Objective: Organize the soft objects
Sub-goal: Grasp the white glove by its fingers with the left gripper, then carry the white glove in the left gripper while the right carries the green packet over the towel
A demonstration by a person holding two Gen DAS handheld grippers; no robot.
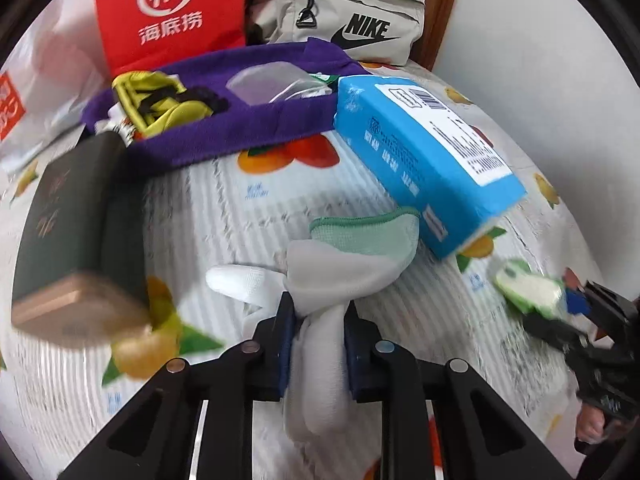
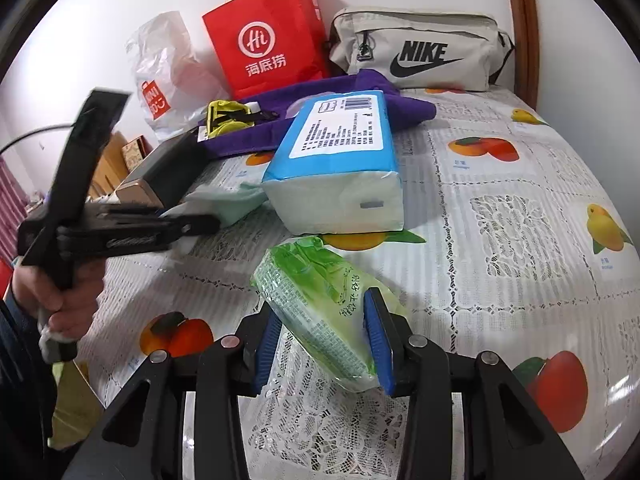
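1. Two grips are live at once. The left gripper [image 1: 316, 312] is clamped on a white-and-green cloth [image 1: 340, 256], bunched between its pads; most of the cloth trails on the counter [image 2: 500, 208] toward the blue tissue pack [image 1: 424, 160].
2. The right gripper [image 2: 324, 320] squeezes a green wipes pack [image 2: 316, 300] across its width, with the pack's far end against the counter.
3. Risk, as a judgement: the cloth is pinched at a narrow gathered part, so a lift could let it slide out, or its loose end could drag against the tissue pack and nudge it.
4. Risk: the wipes pack has a slick film and a soft body; it sits skewed between the pads, so it may twist or squirt free if tilted further.
5. Risk: a dark box [image 1: 76, 216] lies close on the left, within reach of a swinging cloth.
6. Surface: a white lace-patterned cover printed with fruit.
7. Room: a purple bag [image 1: 240, 120], a red paper bag [image 2: 264, 36], a grey Nike pouch [image 2: 420, 48] and a clear plastic bag [image 2: 164, 68] stand along a white wall.
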